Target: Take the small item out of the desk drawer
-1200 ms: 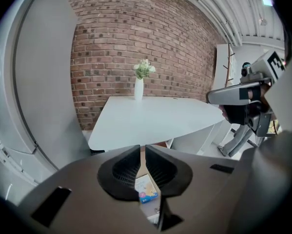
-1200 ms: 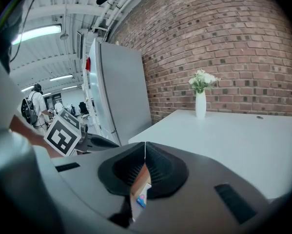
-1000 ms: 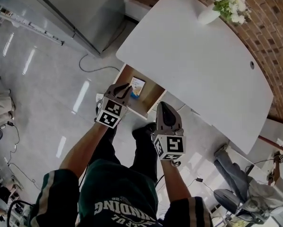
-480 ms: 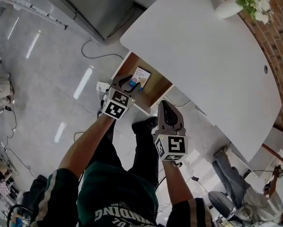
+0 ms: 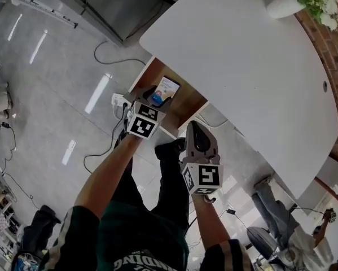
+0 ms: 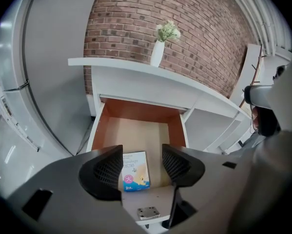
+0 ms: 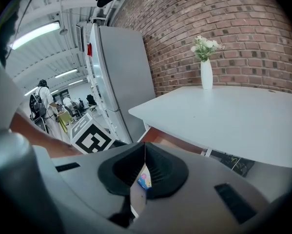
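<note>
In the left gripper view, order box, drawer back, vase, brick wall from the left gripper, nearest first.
Left gripper, jaws opening, box seen between them, untouched.
1. box, low centre.
2. Drawer back, straight ahead.
3. Vase, up on desk.
4. Brick wall, behind vase.

Desk (image 5: 242, 55): one, white. Drawer (image 6: 136, 111): one, pulled out. Small box (image 6: 134, 177): one, in drawer. Vase (image 5: 282, 5): one, far on desk; flowers (image 5: 318, 1): one bunch. Grippers: two. Left gripper (image 6: 142, 152), jaws opening, nothing pressed between; right gripper (image 7: 145, 150), jaws together. Marker cubes (image 5: 143, 122): two. Grey fridge (image 5: 118, 4): one, far left. Power strip (image 5: 119, 101): one, on floor.
</note>
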The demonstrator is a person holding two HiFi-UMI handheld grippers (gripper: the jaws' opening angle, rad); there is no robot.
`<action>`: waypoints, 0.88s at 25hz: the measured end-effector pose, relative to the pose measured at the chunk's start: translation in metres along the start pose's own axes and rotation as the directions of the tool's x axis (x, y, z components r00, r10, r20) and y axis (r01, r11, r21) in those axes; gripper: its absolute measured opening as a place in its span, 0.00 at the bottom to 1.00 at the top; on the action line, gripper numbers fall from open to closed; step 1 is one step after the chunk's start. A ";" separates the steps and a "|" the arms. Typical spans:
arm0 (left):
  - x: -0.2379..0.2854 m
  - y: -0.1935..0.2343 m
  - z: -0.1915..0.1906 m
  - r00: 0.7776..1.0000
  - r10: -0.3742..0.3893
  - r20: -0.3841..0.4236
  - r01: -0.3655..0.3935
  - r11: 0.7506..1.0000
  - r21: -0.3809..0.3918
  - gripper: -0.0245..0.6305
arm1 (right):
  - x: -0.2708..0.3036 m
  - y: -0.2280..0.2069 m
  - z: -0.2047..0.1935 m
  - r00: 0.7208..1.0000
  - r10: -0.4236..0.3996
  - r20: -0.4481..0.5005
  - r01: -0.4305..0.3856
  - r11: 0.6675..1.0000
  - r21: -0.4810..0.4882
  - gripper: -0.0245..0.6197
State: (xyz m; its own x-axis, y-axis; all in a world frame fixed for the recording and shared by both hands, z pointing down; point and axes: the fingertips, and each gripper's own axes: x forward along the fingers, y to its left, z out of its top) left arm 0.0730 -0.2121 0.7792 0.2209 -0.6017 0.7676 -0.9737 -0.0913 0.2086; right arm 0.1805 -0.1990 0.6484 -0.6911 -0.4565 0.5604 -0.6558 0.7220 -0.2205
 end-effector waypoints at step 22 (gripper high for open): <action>0.100 0.016 -0.026 0.982 0.079 -0.174 -0.085 0.996 -0.024 0.66 | 0.007 -0.013 -0.061 0.996 0.021 -0.089 -0.015 0.998 0.064 0.08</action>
State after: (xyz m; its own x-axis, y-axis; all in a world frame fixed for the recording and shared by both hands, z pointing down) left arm 0.0809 -0.2530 0.8747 0.1493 -0.4599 0.8753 -0.9873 -0.0214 0.1572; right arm 0.2029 -0.1802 0.7040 -0.6748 -0.3933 0.6244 -0.6633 0.6942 -0.2795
